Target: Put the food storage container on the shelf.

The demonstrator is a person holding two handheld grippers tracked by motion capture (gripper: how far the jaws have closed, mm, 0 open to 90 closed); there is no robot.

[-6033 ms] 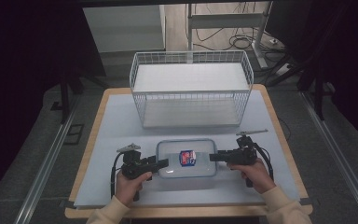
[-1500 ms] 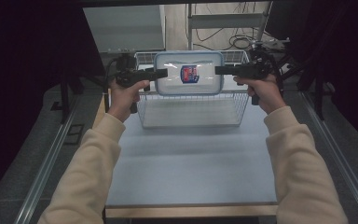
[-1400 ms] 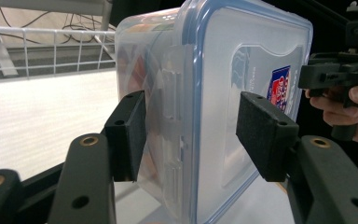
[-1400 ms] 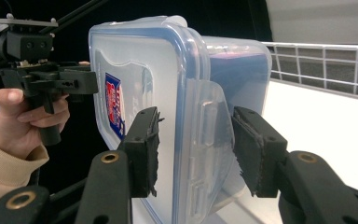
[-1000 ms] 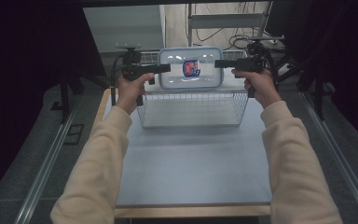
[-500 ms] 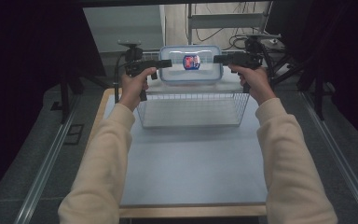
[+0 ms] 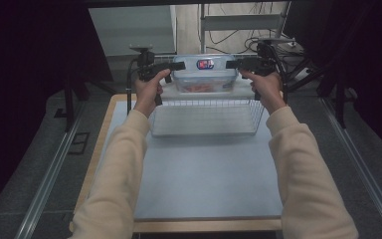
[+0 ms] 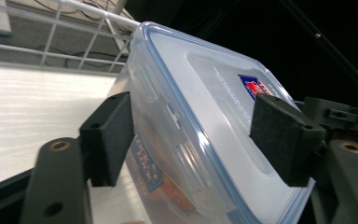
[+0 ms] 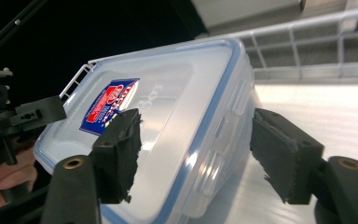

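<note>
Lying flat, plastic container (image 7: 205, 74) long axis runs L-R w/ lid up.

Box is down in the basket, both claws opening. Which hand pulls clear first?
Right, probably. The right claw has just been opening and shows gaps to the container on both sides. The left claw, also opening, has one pad close against it.

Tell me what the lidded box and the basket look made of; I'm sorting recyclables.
Lidded box: apparently clear glossy plastic with a blue-rimmed lid; contents show through. Basket: seemingly white-coated metal wire, a thin open grid.
</note>
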